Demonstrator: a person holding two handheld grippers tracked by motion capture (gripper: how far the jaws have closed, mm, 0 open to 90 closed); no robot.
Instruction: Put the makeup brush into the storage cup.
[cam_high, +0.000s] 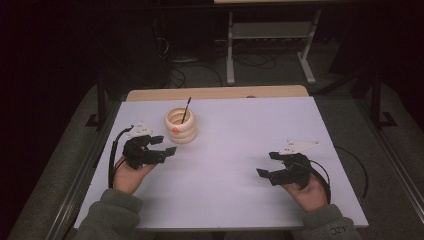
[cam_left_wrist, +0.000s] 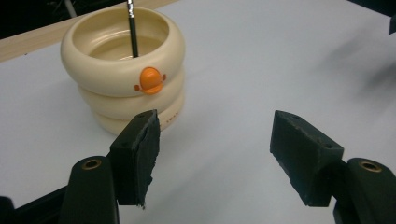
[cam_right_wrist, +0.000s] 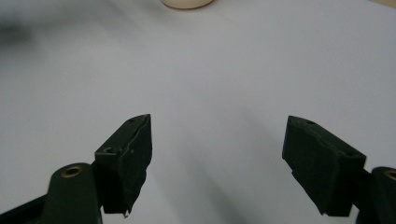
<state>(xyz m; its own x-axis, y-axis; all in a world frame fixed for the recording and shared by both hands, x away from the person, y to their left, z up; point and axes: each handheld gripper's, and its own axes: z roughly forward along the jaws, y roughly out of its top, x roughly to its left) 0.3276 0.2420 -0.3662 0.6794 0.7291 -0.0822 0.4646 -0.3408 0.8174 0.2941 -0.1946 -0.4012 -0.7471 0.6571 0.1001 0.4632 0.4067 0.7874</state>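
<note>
At the left of the high view, the left gripper (cam_high: 169, 146) rests low over the white table (cam_high: 240, 150) in the person's left hand (cam_high: 131, 172), its jaws spread wide with nothing between them. Just beyond it, toward the far edge, stands the cream ringed holder (cam_high: 181, 126), three stacked rings with a small orange duck-bill badge (cam_left_wrist: 150, 80) on its front. A thin dark pen (cam_left_wrist: 133, 28) leans upright inside it, tip down in the hollow. In the left gripper view the holder sits just ahead and to the left of the jaws, near but not touching.

Well apart at the right, the right gripper (cam_high: 266, 164) is held in the right hand (cam_high: 307, 190), likewise wide open and empty, with bare tabletop ahead of it.

My reading is that the pen already stands in the holder and both grippers sit idle at rest. Any next move would call for the left gripper to reach up and forward, closing gently so the light holder does not tip.

Faint small lettering shows on the holder's lowest ring, too small to read; the right sleeve cuff (cam_high: 336, 227) bears marks that look like "JZ6"
</note>
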